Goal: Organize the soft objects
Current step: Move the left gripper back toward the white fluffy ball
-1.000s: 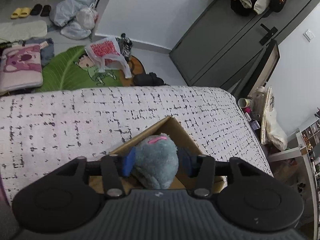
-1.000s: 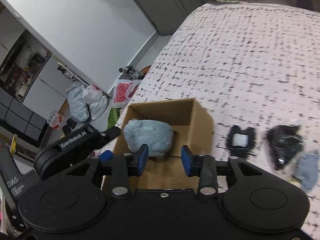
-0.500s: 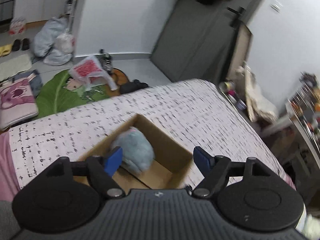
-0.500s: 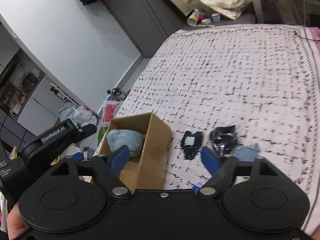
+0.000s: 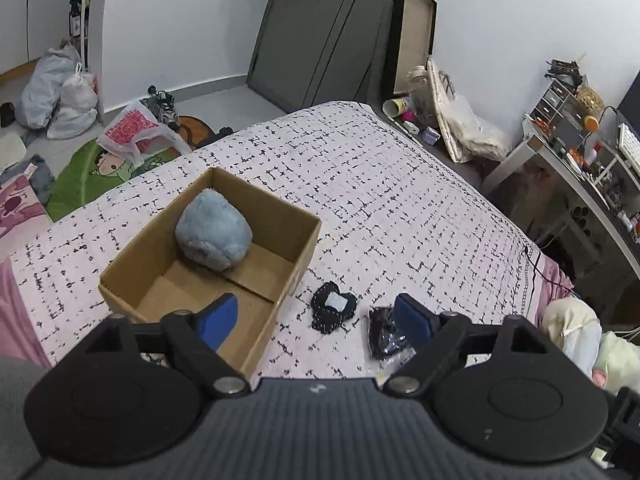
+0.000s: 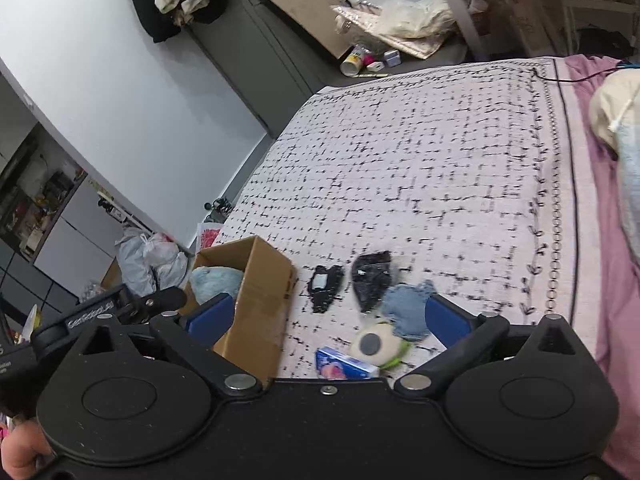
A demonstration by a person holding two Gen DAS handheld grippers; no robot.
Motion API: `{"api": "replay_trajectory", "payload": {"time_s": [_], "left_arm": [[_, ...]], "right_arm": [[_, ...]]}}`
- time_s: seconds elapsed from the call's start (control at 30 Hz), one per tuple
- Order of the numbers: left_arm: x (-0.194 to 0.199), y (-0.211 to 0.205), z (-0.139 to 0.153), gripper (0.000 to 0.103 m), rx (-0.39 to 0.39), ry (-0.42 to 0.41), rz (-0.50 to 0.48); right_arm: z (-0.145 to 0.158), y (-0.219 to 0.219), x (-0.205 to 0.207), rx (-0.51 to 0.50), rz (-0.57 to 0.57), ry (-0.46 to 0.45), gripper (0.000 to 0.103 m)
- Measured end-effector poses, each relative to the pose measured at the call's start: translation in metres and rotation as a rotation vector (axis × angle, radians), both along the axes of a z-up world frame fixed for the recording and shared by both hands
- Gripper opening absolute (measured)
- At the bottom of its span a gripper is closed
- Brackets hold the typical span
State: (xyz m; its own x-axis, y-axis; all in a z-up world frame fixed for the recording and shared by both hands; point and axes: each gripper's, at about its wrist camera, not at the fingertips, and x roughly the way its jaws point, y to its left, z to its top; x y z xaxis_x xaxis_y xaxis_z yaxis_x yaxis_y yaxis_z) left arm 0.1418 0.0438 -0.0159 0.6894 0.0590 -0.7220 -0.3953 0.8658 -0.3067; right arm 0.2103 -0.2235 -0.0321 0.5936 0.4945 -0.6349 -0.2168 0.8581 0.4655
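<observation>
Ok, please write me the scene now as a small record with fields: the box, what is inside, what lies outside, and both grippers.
surface: bed cover, white with black marks
box: cardboard box, open top, on the cover
inside box: blue plush toy
outside box, on the cover: black patch with pale centre, black crumpled piece, denim piece, round pale item
left gripper: open, jaws just opened, nothing between
right gripper: open, jaws just opened, holds nothing
</observation>
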Motion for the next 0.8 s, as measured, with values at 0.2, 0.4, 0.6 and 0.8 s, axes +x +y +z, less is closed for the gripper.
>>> {"api": "replay_trajectory", "payload": {"time_s": [0.2, 0.4, 0.6, 0.8], "left_arm": [[-0.017, -0.017, 0.0, 0.099, 0.005, 0.023, 0.017], [-0.026, -0.033, -0.002, 0.103, 0.044, 0.035, 0.009], [-0.035, -0.052, -0.004, 0.103, 0.103, 0.019, 0.007], [-0.036, -0.068, -0.008, 0.103, 0.137, 0.028, -0.029]], "right_arm": [[-0.001, -0.024, -0.006, 0.002, 0.004, -0.027, 0.103], [-0.015, -0.044, -0.01, -0.003, -0.022, -0.022, 0.103], [-0.022, -0.053, -0.014, 0.034, -0.003, -0.022, 0.103], [-0.029, -0.061, -0.016, 0.058, 0.002, -0.011, 0.103]]}}
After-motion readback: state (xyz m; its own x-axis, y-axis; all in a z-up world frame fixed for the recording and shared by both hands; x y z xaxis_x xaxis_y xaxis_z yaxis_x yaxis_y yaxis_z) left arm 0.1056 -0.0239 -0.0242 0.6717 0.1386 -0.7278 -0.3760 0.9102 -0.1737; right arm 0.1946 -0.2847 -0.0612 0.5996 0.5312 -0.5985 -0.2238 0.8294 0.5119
